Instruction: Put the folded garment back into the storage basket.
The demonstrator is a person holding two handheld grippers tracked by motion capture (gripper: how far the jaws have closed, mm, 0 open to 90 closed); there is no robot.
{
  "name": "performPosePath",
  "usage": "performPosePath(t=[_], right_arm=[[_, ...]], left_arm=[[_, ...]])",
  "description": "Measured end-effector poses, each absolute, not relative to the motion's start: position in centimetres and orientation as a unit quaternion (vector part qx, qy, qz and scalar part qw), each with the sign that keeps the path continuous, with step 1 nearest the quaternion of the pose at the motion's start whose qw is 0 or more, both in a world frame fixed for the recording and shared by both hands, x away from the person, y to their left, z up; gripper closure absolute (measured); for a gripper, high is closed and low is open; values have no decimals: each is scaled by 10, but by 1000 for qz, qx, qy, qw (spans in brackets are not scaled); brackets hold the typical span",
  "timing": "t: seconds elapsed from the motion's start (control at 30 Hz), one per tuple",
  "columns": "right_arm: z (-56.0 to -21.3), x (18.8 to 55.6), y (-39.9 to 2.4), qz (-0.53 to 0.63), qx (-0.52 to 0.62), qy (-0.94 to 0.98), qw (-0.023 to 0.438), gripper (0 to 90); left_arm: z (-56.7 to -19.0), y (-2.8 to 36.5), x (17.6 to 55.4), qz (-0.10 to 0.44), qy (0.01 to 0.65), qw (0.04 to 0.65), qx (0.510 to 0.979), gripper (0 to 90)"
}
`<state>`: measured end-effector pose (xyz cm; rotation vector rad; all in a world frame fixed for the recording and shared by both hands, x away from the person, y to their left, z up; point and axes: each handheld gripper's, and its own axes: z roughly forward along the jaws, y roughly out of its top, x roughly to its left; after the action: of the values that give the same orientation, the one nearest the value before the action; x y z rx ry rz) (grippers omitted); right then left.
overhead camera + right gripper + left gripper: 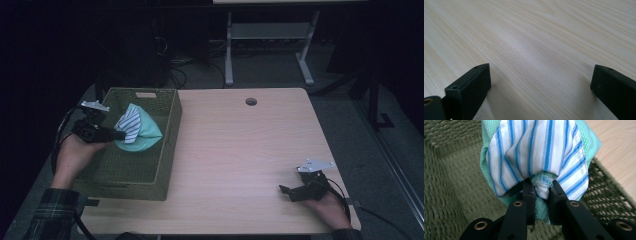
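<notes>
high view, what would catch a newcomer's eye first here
The bright bundle of cloth, blue-striped white over mint green, stands out, pinched in the left hand-held gripper above the green woven basket at the table's left edge. Next comes the bare pale wood table, with the right hand-held gripper resting open near its front right corner.

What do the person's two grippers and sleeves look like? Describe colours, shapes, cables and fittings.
Both grippers are black. The left gripper and the right gripper each carry a grey three-cornered plate on top and trail a black cable. Seen close in the left gripper view, the jaws are flat, blocky black bars with brass-coloured rivets at the joints. The left sleeve is dark plaid. The right cuff looks dark; its pattern is unclear.
</notes>
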<state>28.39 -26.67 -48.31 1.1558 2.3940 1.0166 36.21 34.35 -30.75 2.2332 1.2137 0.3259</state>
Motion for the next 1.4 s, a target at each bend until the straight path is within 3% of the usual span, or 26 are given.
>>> performPosePath(t=[1.03,1.4], right_arm=[[-483,284,-267,353,402,832,147,28],[-483,284,-267,353,402,832,147,28]], left_arm=[[-386,344,379,95,476,255,836,780],[-405,341,385,86,479,213,847,762]])
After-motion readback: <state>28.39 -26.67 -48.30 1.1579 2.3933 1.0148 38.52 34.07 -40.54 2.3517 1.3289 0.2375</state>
